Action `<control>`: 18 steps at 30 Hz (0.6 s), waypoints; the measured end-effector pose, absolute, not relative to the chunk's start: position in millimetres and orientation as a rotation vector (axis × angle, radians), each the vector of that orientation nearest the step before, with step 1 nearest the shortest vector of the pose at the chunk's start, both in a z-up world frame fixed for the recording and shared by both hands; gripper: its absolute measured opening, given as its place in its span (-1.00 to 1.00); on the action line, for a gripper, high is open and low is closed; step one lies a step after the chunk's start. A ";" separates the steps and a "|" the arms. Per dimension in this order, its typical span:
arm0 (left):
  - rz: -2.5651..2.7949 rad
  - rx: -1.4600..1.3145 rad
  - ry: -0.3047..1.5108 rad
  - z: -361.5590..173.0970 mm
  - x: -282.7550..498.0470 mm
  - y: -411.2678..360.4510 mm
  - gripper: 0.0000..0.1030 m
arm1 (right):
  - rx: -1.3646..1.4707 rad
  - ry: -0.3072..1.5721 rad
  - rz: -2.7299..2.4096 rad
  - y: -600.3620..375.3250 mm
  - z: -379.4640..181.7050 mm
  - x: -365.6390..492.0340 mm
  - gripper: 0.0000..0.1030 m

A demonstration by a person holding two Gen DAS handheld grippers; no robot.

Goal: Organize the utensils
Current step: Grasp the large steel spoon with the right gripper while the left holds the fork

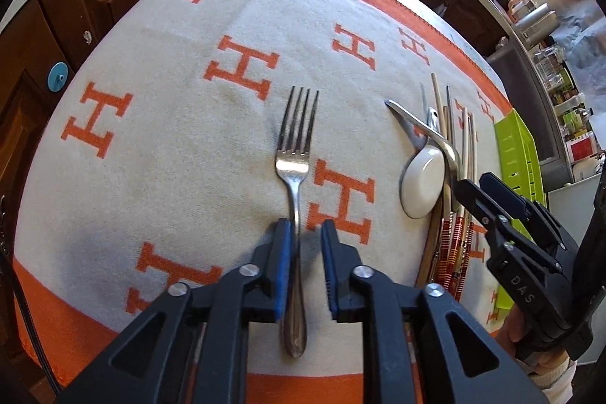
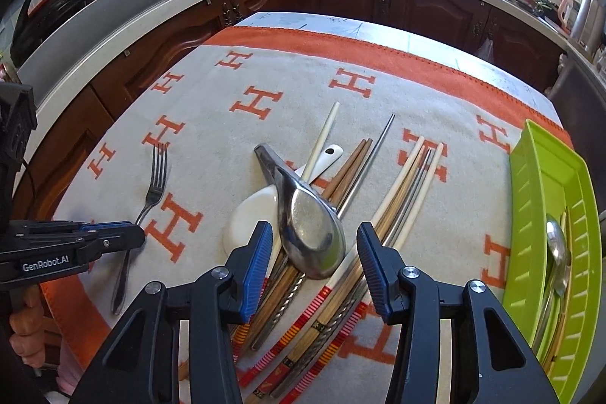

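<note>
My left gripper (image 1: 306,237) stands with its jaws parted around the neck of the silver four-tined metal fork (image 1: 297,154), one blue ribbed pad close against the handle, the other apart from it; I have not clamped it. The fork lies flat on the cream woven cloth with orange H letters and an orange border (image 1: 151,146), with bare cloth all round it to my left and ahead.

My right gripper (image 2: 314,245) hangs released over the heap of utensils, jaws wide, holding nothing. Between them sits the bowl of the dull steel soup spoon (image 2: 310,233), lying across the white ceramic spoon (image 2: 250,214). Under both runs a fan of chopsticks (image 2: 394,199), wooden, pale and steel, some with red and yellow striped ends; my fingers hide their near ends, so I cannot count them.

At the cloth's right edge stands the lime-green slotted plastic tray (image 2: 530,177), holding a metal spoon (image 2: 556,252) and something slim beside it, cut off by the picture's rim.
</note>
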State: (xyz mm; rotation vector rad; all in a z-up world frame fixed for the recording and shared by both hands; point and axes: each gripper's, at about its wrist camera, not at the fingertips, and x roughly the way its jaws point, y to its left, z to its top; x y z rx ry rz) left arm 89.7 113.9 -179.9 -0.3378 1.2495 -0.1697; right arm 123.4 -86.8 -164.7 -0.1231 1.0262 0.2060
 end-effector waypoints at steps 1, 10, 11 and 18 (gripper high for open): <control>-0.178 -0.339 1.250 -179.2 90.4 111.8 -0.41 | -0.138 1.025 0.210 -84.5 -166.1 125.5 -0.07; -0.168 -0.168 1.231 -174.8 90.9 84.6 -0.60 | -0.175 1.024 0.269 -71.6 -177.1 136.5 -0.11; -0.169 -0.157 1.230 -175.7 90.9 86.2 -0.75 | -0.171 1.025 0.281 -72.5 -177.4 137.0 -0.13; -0.215 -0.221 1.245 -180.0 91.3 95.8 -0.94 | -0.196 1.037 0.344 -81.7 -177.9 136.1 -0.27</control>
